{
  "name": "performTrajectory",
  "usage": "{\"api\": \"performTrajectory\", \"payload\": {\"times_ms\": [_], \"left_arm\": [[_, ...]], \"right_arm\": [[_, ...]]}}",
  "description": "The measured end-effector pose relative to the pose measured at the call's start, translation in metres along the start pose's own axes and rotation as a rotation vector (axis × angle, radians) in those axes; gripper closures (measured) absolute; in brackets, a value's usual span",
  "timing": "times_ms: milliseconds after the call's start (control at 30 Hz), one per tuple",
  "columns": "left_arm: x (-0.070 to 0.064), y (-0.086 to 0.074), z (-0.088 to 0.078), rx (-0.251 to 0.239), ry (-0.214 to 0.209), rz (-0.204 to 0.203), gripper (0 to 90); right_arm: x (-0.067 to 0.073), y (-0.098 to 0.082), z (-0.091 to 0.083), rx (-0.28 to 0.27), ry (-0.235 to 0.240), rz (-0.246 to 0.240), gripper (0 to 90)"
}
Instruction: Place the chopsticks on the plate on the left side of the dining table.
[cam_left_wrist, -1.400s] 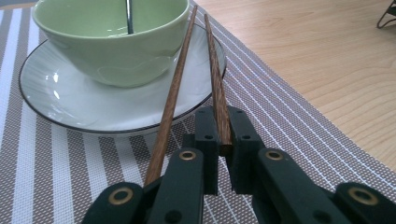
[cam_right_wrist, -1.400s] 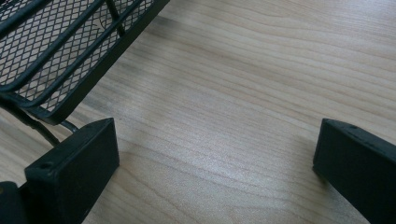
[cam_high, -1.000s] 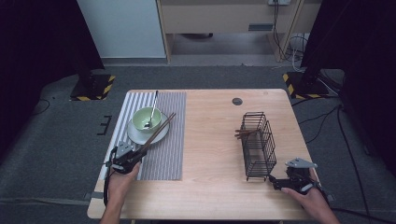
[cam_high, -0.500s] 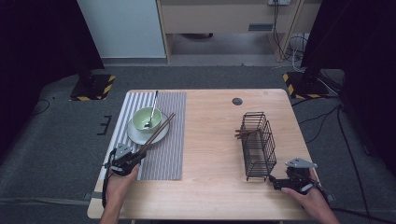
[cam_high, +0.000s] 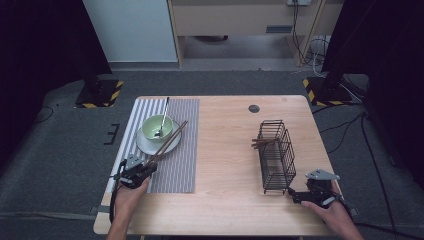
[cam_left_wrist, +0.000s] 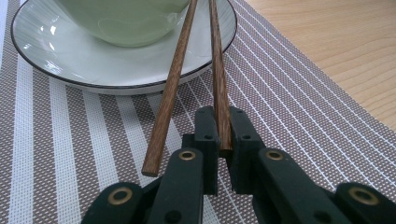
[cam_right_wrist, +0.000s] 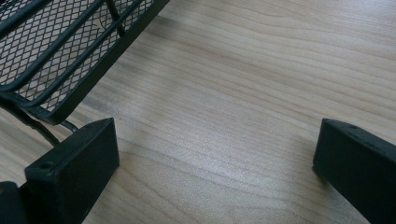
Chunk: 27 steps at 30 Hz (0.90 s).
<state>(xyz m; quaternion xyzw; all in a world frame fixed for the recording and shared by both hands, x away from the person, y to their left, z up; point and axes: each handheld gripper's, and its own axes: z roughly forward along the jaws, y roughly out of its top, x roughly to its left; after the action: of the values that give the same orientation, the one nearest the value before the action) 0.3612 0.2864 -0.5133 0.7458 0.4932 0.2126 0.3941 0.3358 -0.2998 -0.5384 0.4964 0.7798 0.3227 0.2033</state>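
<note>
Left gripper view: left claw (cam_left_wrist: 223, 140) pinches one chopstick (cam_left_wrist: 219, 70); the second chopstick (cam_left_wrist: 170, 88) lies loose beside it, on the plate (cam_left_wrist: 42, 60).
Change: nothing has moved over the last second; lift not begun.
Right claw (cam_right_wrist: 215, 163): spread, empty, resting on the tabletop (cam_right_wrist: 243, 93) beside the basket (cam_right_wrist: 56, 56).

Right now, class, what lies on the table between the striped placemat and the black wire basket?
Nothing: in the high view, bare wood tabletop runs from the striped placemat to the wire basket. The small dark disc sits farther back, off that stretch.

Grey carpet floor (cam_high: 60, 150) all round the wooden table (cam_high: 225, 200), black curtains (cam_high: 45, 45) either side, pale cabinet (cam_high: 130, 30) at the back.
</note>
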Motion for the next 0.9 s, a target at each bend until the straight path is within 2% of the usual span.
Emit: {"api": "performTrajectory", "payload": {"times_ms": [167, 267, 900], "left_arm": [[0.0022, -0.0006, 0.0002, -0.009, -0.016, -0.025, 83.7], [0.0051, -0.0025, 0.0009, -0.006, -0.026, -0.057, 83.7], [0.0068, -0.0045, 0.0043, 0.017, -0.032, -0.07, 83.2]], "right_arm": [[0.0, 0.0, 0.0, 0.0, 0.0, 0.0, 0.4], [0.0001, 0.0, -0.0001, 0.001, 0.001, 0.002, 0.4], [0.0001, 0.0, -0.0001, 0.001, 0.001, 0.001, 0.4]]}}
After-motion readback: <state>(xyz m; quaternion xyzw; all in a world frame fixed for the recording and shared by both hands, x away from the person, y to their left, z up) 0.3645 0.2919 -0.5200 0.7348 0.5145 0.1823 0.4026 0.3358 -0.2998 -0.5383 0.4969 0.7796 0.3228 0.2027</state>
